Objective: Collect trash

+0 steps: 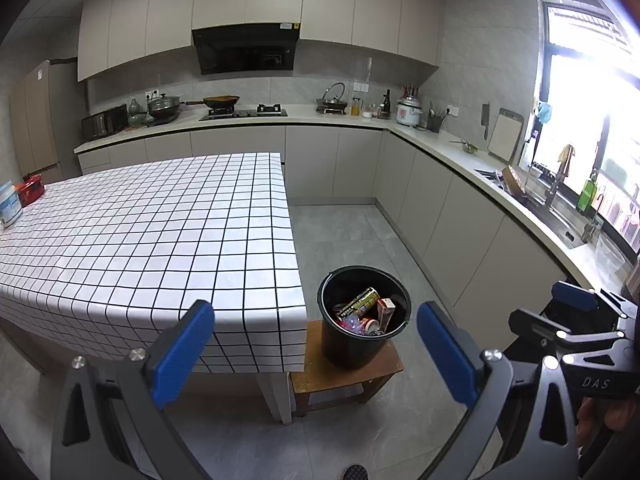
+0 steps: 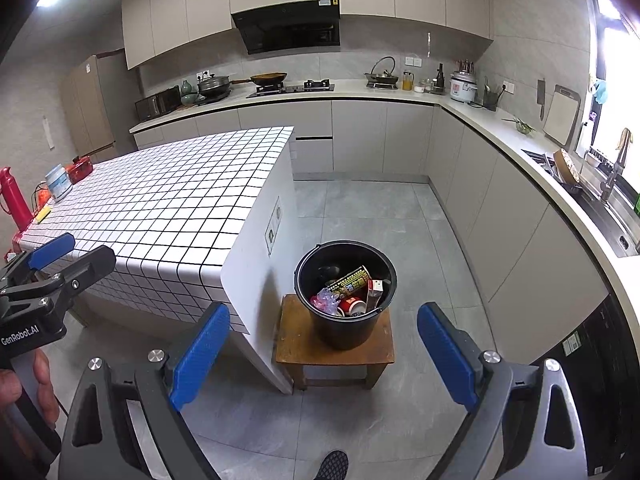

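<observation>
Covering the kitchen table, a checked cloth (image 1: 152, 232) lies mostly bare (both jaws spread, empty).

A bucket (image 2: 346, 304) stands on a stool (image 2: 334, 350) — at three o'clock of the table (image 2: 168, 216), just beside its corner; trash (image 2: 352, 290) lies inside.
</observation>
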`<control>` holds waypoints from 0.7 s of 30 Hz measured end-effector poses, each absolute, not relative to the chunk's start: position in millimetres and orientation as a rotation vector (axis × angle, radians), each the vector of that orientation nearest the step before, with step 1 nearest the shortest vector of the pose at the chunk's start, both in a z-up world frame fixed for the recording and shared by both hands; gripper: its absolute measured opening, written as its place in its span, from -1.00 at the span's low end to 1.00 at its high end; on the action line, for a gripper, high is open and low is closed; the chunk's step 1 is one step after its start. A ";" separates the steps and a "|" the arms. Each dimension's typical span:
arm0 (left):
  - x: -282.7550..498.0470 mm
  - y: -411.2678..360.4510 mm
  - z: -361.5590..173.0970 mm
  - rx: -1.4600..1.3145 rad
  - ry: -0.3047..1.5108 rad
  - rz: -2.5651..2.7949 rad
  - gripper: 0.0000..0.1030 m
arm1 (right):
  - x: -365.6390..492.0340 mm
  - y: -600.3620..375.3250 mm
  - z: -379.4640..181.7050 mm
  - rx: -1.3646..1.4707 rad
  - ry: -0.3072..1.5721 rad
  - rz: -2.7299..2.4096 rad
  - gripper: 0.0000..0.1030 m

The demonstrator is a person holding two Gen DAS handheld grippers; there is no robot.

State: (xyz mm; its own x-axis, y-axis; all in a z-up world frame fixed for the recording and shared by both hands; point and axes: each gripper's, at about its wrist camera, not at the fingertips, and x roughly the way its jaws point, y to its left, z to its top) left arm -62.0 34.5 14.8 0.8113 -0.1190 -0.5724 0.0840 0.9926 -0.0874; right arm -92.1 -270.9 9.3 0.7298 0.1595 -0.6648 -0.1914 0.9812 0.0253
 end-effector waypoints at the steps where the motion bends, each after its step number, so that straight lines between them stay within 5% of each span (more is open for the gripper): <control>1: -61.4 34.9 14.4 -0.059 0.615 -0.108 0.98 | -91.7 -270.7 9.1 -0.047 0.729 0.194 0.87; 21: -59.7 34.9 18.2 -0.062 0.601 -0.107 0.97 | -86.1 -270.6 13.4 -0.051 0.719 0.202 0.87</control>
State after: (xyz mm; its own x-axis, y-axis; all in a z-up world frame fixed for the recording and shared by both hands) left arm -59.7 34.9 18.2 0.8194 -0.1179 -0.5610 0.0820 0.9927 -0.0889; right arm -86.1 -270.6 13.4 0.7337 0.1659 -0.6589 -0.2009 0.9794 0.0229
